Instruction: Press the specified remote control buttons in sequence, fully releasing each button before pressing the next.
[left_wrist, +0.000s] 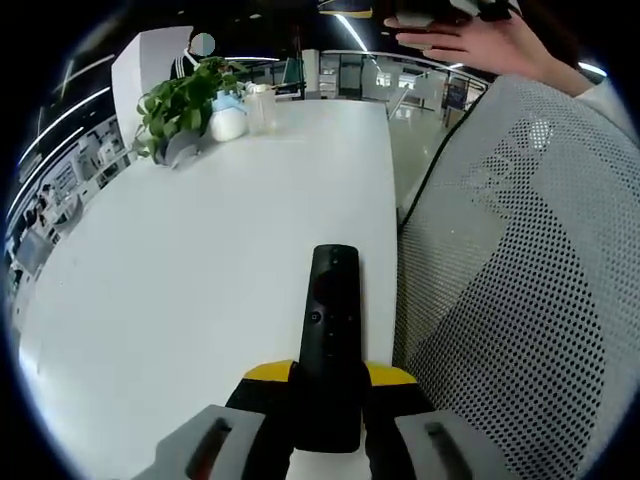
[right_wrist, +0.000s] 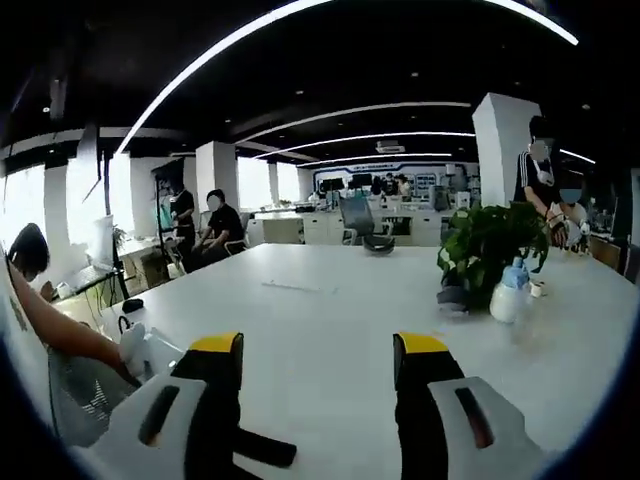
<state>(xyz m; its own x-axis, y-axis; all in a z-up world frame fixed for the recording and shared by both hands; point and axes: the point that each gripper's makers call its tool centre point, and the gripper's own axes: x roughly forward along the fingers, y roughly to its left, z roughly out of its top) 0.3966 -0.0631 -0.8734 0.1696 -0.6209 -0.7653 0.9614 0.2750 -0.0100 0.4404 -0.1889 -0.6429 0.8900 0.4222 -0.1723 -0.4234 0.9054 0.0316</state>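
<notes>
A black remote control (left_wrist: 332, 340) is seen in the left gripper view clamped between the yellow-tipped jaws of the left gripper (left_wrist: 331, 385), its near end buried between them and its far end pointing out along the white table (left_wrist: 200, 280), close to the table's right-hand edge as that view shows it. Just past that edge stands a white mesh chair back (left_wrist: 520, 280), and a person's hand (left_wrist: 470, 45) is raised above it. At the table's far end a potted plant (left_wrist: 185, 105) and a small white bottle (left_wrist: 228, 123) are grouped together. In the right gripper view the right gripper (right_wrist: 318, 385) is held with its jaws spread wide apart and nothing between them, above the near part of the table; the plant (right_wrist: 490, 250) is seen to its right, and a dark object at its lower left may be the end of the remote, though that cannot be told for certain. Seated and standing people are visible far off in the room. No button appears to be under pressure, so the step in hand is judged to be the steadying of the remote ahead of a press. The next move would call for the right gripper to be brought across to the remote's button face, one jaw tip set squarely on the required button, pressed, and lifted fully clear.
</notes>
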